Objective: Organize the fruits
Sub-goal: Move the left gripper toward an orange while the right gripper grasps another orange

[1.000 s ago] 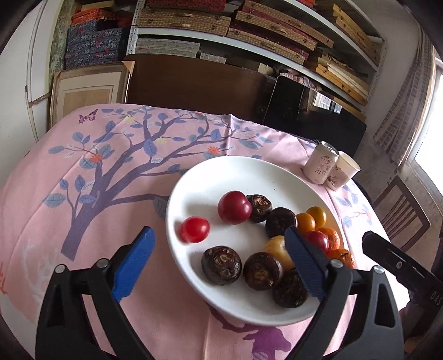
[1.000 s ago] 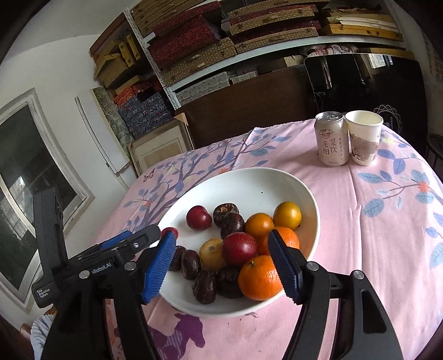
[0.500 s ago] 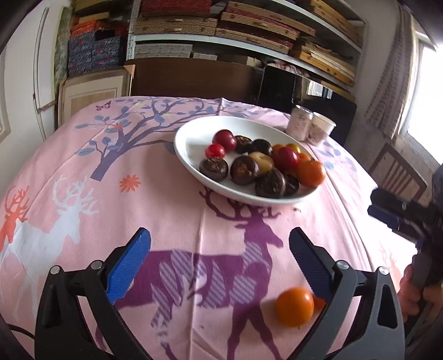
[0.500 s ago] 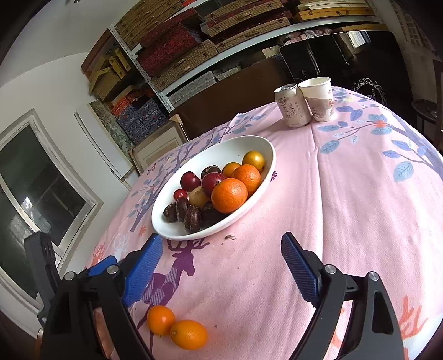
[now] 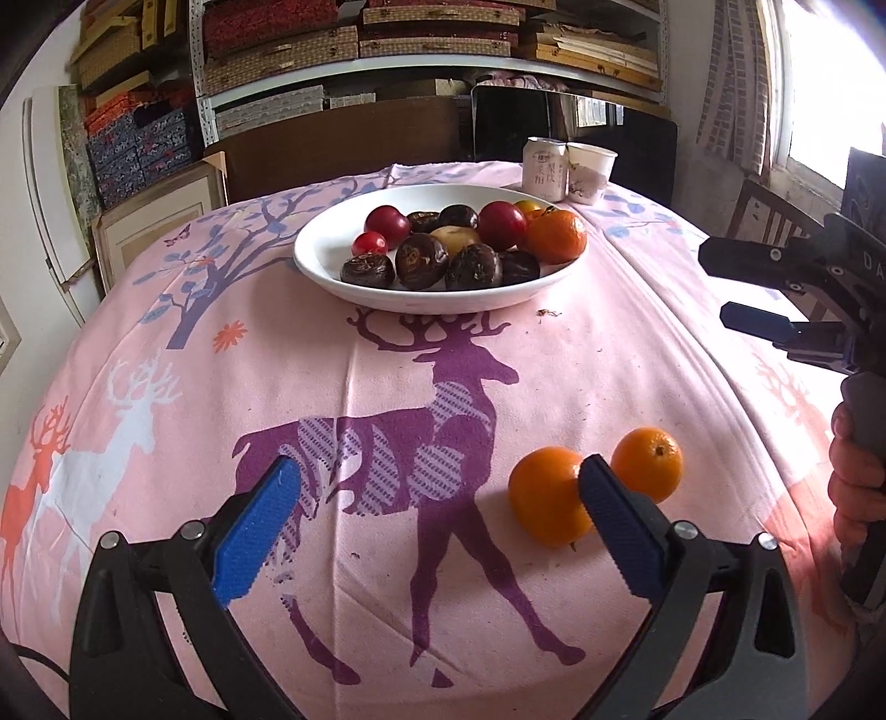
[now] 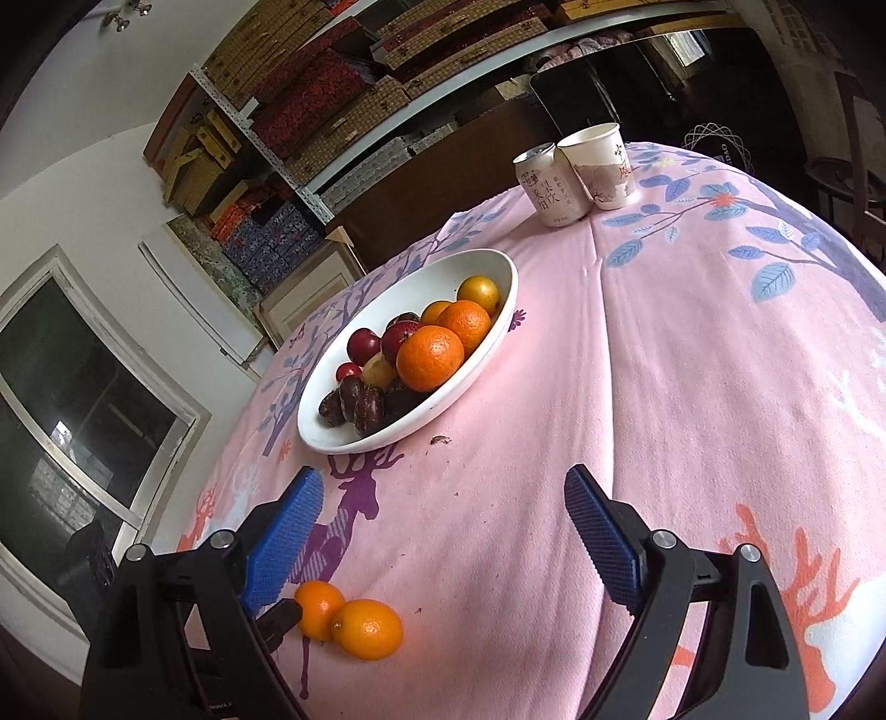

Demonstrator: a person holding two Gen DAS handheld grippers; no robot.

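Observation:
A white bowl (image 5: 326,266) sits mid-table, filled with oranges, red plums, a small red tomato (image 5: 370,242) and dark brown fruits; it also shows in the right wrist view (image 6: 501,338). Two oranges lie on the cloth near the front: one (image 5: 545,498) at my left gripper's right finger and one (image 5: 648,462) just beyond it. They also show in the right wrist view (image 6: 318,606) (image 6: 368,628). My left gripper (image 5: 437,531) is open and empty above the cloth. My right gripper (image 6: 443,545) is open and empty, and shows at the right of the left wrist view (image 5: 775,299).
A drink can (image 5: 545,169) and a paper cup (image 5: 590,166) stand behind the bowl. The round table has a pink printed cloth (image 5: 387,387). A wooden chair (image 5: 769,213) is at the right. Shelves of boxes (image 5: 387,44) line the back wall.
Both grippers have pulled back from over the bowl toward the table's front. Two oranges on the cloth near the front have come into view. Both grippers stay open.

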